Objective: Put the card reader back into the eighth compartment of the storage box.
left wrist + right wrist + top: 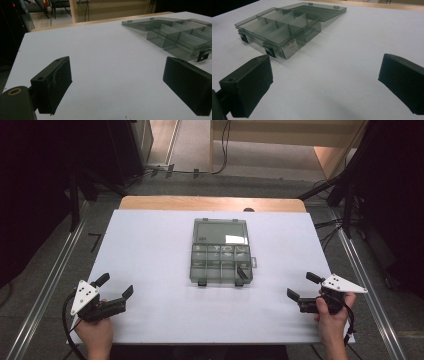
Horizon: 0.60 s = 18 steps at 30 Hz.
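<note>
A smoky clear plastic organizer box (220,265) lies open at the table's middle, its lid (220,232) folded flat away from me. Its divided compartments (183,38) (274,27) look bare. Two black latches (202,282) hang on its near edge. My left gripper (115,286) rests near the front left corner, open, with nothing between its jaws. My right gripper (303,285) rests near the front right, also open and holding nothing. Both point toward the box from well short of it. In the gripper views each gripper (117,87) (324,85) spans bare table.
The white tabletop (150,250) has wide free room on both sides of the box. A wooden edge (210,202) shows beyond the far side. Metal rails (45,285) run along the floor left and right, with cables (330,227) at the far right.
</note>
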{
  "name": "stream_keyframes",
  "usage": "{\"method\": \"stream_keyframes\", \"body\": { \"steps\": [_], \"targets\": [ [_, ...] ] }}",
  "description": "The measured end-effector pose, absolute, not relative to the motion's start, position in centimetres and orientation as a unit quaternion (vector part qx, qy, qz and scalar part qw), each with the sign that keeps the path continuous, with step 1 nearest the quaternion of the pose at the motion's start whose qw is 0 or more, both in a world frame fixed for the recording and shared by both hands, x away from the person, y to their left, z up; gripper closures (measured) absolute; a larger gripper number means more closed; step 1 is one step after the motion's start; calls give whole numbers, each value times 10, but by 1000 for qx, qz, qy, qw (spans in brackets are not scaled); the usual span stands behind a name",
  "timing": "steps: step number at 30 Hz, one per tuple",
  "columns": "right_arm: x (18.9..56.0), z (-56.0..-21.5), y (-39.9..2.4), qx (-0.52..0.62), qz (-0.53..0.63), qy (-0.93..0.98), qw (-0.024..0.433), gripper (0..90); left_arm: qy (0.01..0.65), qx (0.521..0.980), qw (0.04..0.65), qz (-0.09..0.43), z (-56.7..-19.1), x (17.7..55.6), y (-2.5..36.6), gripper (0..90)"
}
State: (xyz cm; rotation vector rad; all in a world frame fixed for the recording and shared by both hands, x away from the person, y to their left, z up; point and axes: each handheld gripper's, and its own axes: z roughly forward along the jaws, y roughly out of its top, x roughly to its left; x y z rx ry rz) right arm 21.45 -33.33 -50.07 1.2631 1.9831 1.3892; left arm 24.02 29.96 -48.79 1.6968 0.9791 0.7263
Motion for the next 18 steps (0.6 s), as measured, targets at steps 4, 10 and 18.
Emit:
{"method": "stream_keyframes", "body": {
  "steps": [4,10,18],
  "targets": [
    [209,-502,-340,459,500,705,207,0,408,700,504,299,-488,241,301,86],
    [201,-506,-352,465,502,697,214,0,412,695,509,298,-487,241,302,86],
    [189,-511,-369,475,515,678,224,0,417,687,516,297,-487,240,305,87]
  ]
}}
